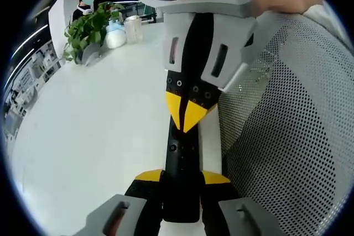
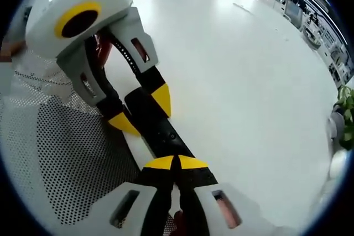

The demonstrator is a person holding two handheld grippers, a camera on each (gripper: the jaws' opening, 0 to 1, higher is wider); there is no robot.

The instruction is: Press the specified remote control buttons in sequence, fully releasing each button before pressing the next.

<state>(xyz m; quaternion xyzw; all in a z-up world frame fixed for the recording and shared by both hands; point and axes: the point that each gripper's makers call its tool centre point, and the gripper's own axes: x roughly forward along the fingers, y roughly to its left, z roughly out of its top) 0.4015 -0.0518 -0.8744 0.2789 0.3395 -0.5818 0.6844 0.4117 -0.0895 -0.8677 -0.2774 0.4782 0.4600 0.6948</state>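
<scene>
Remote (image 1: 182,158) clamped end-on between left gripper (image 1: 182,183) fingers, long axis running forward over desk (image 1: 94,136). Right gripper (image 2: 176,165) fingertips together, touching remote's top face.

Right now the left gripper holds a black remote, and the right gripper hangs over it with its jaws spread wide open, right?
Not quite. The left gripper does hold the black remote, but the right gripper has its jaws closed, not spread. Its yellow tips meet in a point down at the remote. The left gripper view shows this.
</scene>
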